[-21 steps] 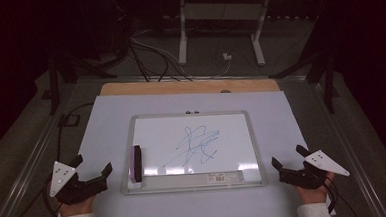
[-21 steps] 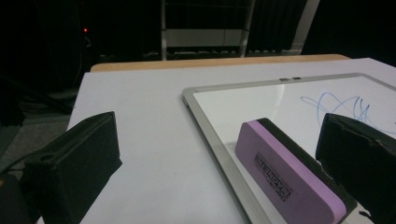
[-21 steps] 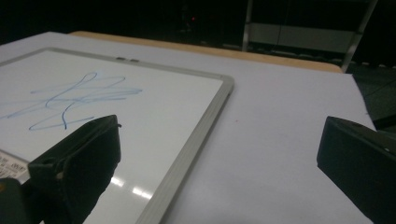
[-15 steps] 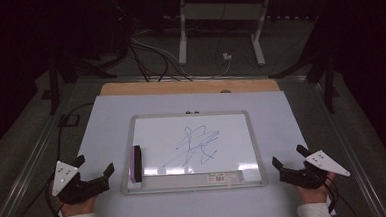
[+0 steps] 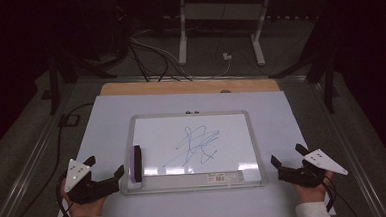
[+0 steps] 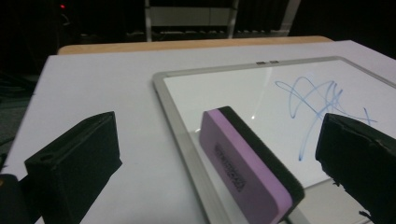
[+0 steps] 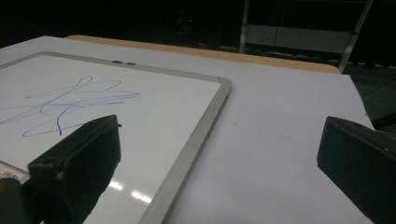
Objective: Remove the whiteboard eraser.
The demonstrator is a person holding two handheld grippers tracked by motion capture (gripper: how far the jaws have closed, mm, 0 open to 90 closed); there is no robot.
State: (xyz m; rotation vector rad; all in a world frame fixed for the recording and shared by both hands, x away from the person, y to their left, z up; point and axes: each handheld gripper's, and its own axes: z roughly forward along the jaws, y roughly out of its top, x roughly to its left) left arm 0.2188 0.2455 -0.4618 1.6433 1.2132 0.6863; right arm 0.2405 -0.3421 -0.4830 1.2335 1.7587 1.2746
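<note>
The left gripper (image 5: 107,175), jaws spread wide and empty, could knock the purple foam eraser with black felt edge (image 5: 135,163) flat if it closes off-centre, since the eraser stands on a narrow edge. It stands just ahead, between the jaws' line, on the silver-framed whiteboard (image 5: 194,116) beside blue scribble (image 5: 197,145). The right gripper (image 5: 288,162) rests open on the worktop (image 5: 106,118).

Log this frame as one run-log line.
left gripper: open, beside eraser | eraser: on edge at whiteboard left side, untouched | right gripper: open, empty, right of whiteboard | blue scribble: unerased
</note>
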